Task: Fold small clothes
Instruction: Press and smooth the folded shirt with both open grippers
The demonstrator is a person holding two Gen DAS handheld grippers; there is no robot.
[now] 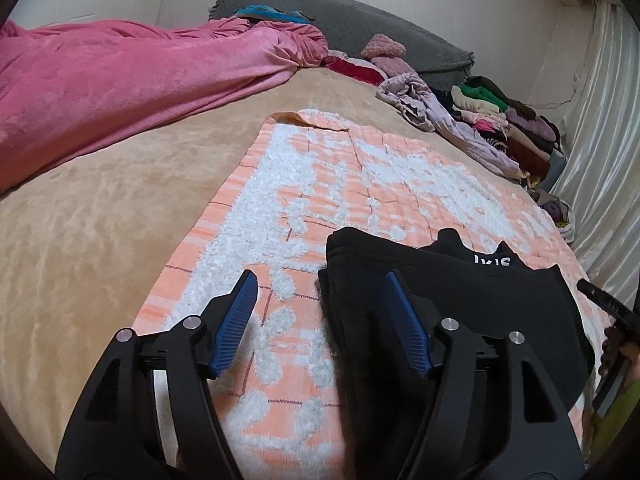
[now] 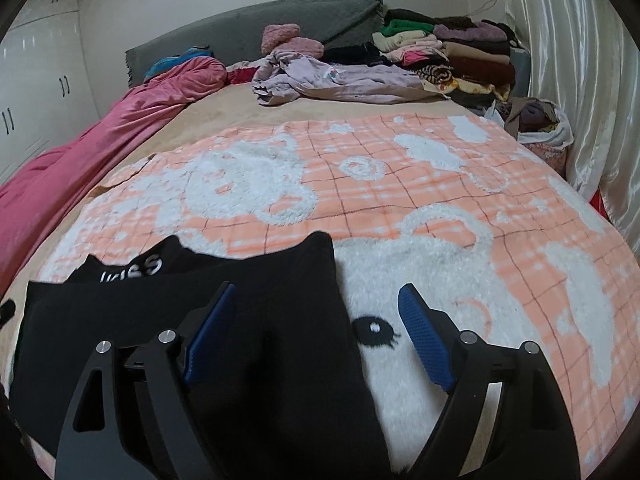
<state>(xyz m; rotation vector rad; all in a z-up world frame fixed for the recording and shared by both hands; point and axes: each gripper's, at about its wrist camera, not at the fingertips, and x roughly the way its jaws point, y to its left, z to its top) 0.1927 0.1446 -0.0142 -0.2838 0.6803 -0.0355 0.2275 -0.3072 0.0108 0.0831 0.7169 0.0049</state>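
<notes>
A: What are the two tools doing right now?

B: The left gripper [image 1: 320, 324] is hanging with its jaws apart and nothing clamped; its own right finger is sitting over the left edge of the black garment [image 1: 452, 308], and its left finger is over bare blanket. The right gripper [image 2: 316, 336] is also standing wide, gripping nothing, with the garment's right edge lying under the gap between its fingers.

A: So the garment is lying free?

B: Yes. It is resting flat on the orange-and-white blanket [image 2: 400, 192], directly under and just ahead of both tools, with layers showing along its edges and white lettering near its far edge. I judge that one fold is already laid and let go. Whether another fold is needed I cannot tell.

A: And farther out?

B: Beyond the blanket, ahead and to the right of the tools, a crumpled lilac garment [image 2: 320, 80] is waiting unfolded. Behind it a stack of folded clothes [image 2: 448, 56] is building up by the grey headboard [image 2: 248, 28]. A pink duvet [image 1: 120, 80] is lying far left.

A: So, how far along?

B: Probably midway: a pile is finished, this piece is nearly done, and at least one is left.
</notes>
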